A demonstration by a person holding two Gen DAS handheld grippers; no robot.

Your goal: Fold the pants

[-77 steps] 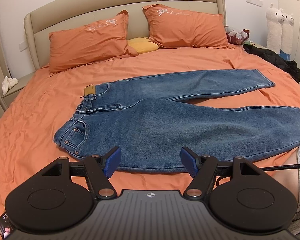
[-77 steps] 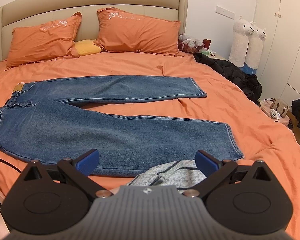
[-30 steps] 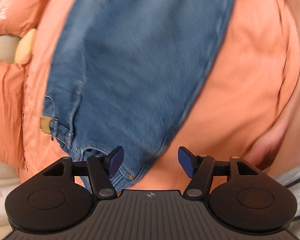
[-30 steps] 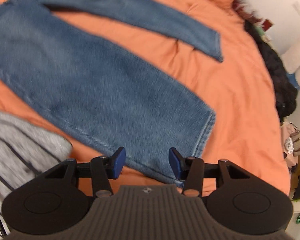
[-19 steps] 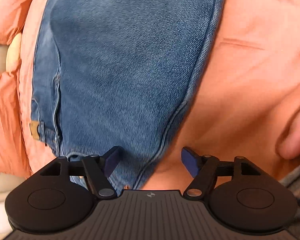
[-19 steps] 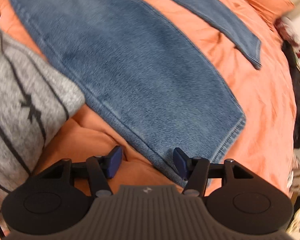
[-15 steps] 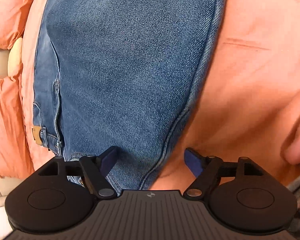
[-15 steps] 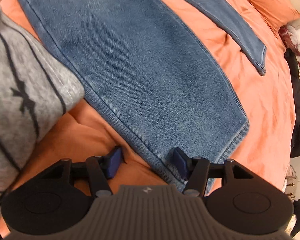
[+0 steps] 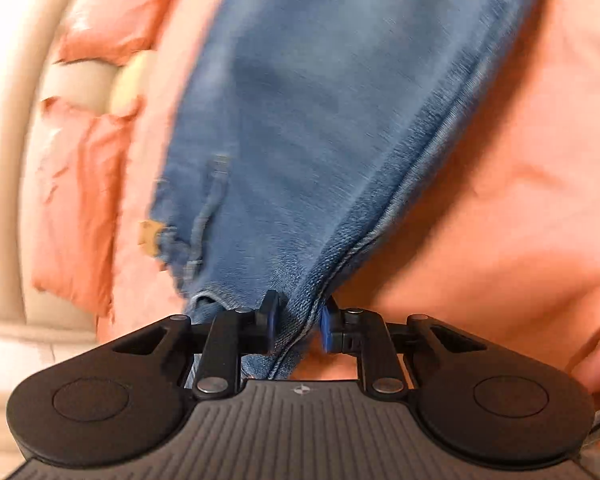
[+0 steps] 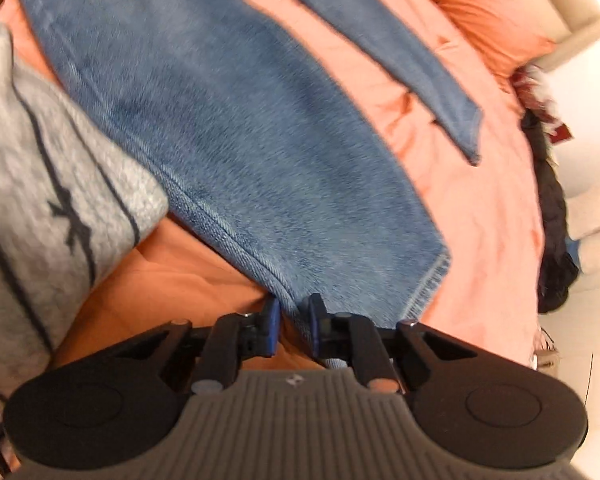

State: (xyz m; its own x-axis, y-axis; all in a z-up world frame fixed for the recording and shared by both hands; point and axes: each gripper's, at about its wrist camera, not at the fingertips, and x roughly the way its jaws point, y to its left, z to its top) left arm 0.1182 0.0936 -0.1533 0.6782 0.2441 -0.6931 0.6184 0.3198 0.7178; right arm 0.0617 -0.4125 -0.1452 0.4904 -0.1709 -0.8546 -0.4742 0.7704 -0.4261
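Jaws just closed on both sides: left gripper (image 9: 296,326) clamped on the jeans (image 9: 320,120) at the near side seam by the waistband, right gripper (image 10: 293,326) pinching the same leg's seam near the hem (image 10: 428,280). Jeans spread flat on the orange bedspread (image 10: 480,208), far leg beyond. Near leg now secured, probably ready to lift over the far one.

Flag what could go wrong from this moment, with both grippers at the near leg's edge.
1. The left hand-held gripper has just closed on only the jeans side seam; heavy denim might slip out.
2. The right hand-held gripper pinches a thin edge by the hem, perhaps catching the orange duvet too.
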